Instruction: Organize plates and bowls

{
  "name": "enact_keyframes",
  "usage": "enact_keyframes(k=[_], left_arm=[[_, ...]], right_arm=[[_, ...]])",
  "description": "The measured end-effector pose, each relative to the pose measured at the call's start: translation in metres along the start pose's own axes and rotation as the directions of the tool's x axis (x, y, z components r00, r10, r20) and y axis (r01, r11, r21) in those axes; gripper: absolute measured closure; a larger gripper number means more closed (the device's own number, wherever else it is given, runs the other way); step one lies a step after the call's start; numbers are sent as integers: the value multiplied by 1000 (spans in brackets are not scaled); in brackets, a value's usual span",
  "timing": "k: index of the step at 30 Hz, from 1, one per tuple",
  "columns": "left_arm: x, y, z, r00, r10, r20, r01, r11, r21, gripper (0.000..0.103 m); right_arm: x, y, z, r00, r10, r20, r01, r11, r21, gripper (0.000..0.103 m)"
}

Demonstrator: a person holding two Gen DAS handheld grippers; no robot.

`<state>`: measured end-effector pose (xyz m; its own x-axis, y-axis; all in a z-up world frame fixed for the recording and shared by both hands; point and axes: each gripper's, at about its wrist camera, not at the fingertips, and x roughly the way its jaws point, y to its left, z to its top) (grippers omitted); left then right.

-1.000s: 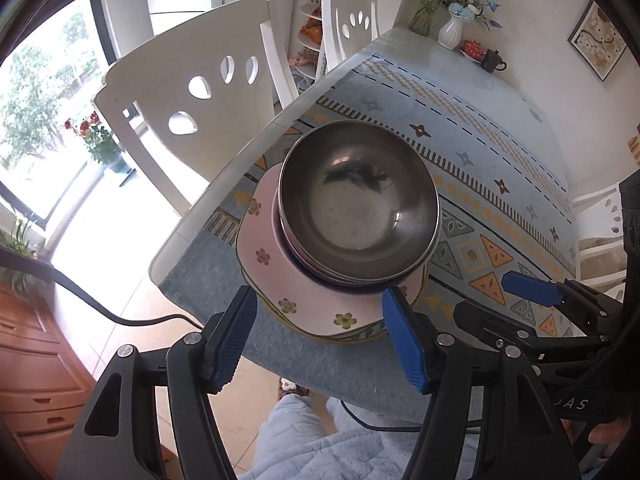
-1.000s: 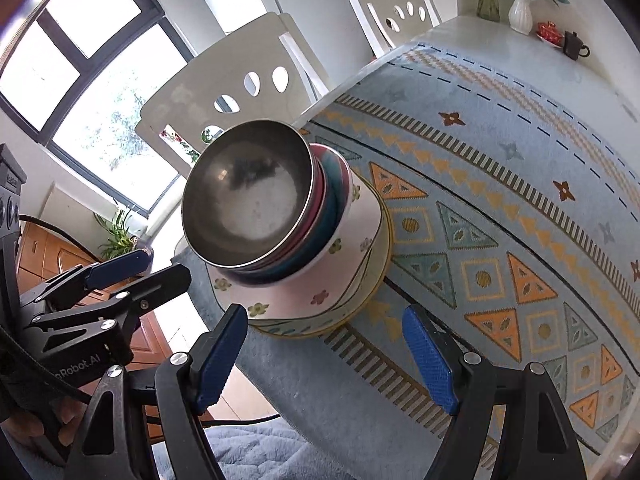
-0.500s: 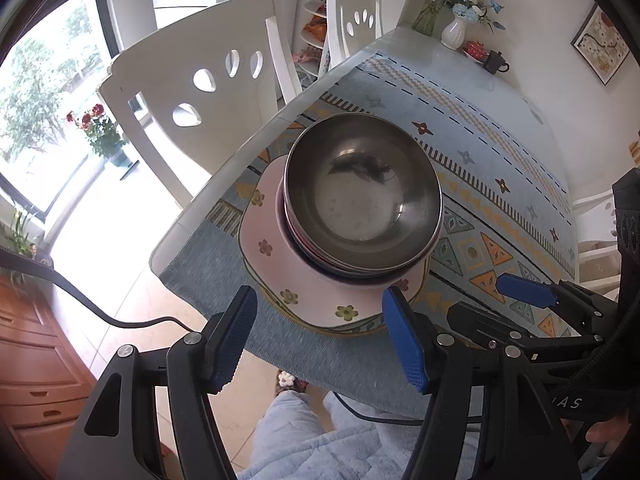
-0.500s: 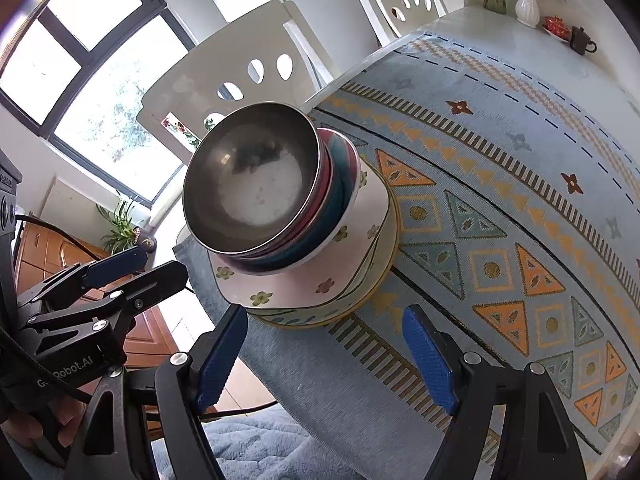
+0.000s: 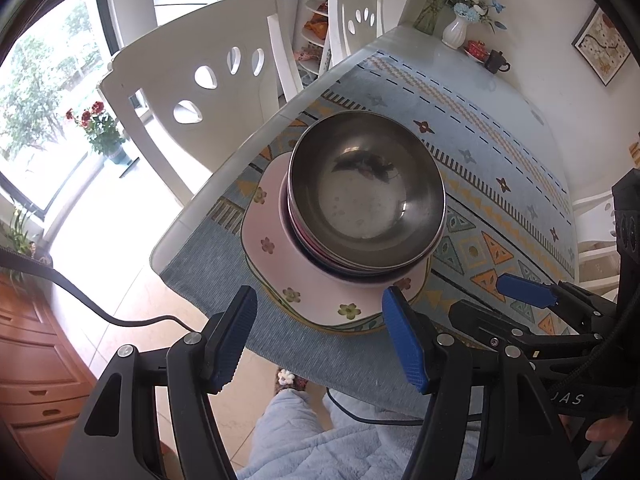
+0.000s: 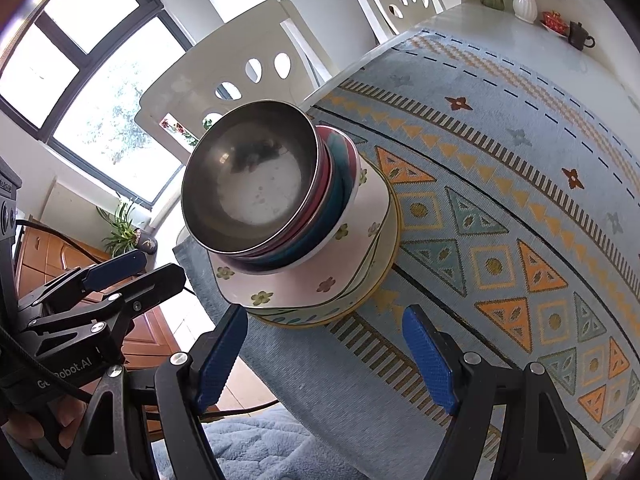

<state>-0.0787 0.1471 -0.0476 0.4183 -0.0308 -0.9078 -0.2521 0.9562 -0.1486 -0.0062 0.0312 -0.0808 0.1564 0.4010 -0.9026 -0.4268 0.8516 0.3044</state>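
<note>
Hovering with jaws spread, the left gripper (image 5: 320,334) and right gripper (image 6: 326,354) have the steel bowl (image 5: 366,184) stacked on pink floral plates (image 6: 320,276) just ahead; any approach should grip low and level.

Both wrist cameras are looking down steeply over the table's (image 5: 492,92) near corner from close in, facing toward 12 o'clock. The left view is sitting nearly above the stacked dishes (image 5: 366,188); the right view is sitting lower, with the stack at 10 o'clock. Both are sharing the stack, the patterned cloth (image 6: 500,168) and the chairs (image 6: 248,68).
</note>
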Motion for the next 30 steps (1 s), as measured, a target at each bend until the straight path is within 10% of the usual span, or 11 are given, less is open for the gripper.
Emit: enact_keyframes(k=[30], left_arm=[[9,0,3,1000,-12,-27,12,1000,1,40]], right_arm=[[1,-6,-1,1000,0,-6,1,1000,27,25]])
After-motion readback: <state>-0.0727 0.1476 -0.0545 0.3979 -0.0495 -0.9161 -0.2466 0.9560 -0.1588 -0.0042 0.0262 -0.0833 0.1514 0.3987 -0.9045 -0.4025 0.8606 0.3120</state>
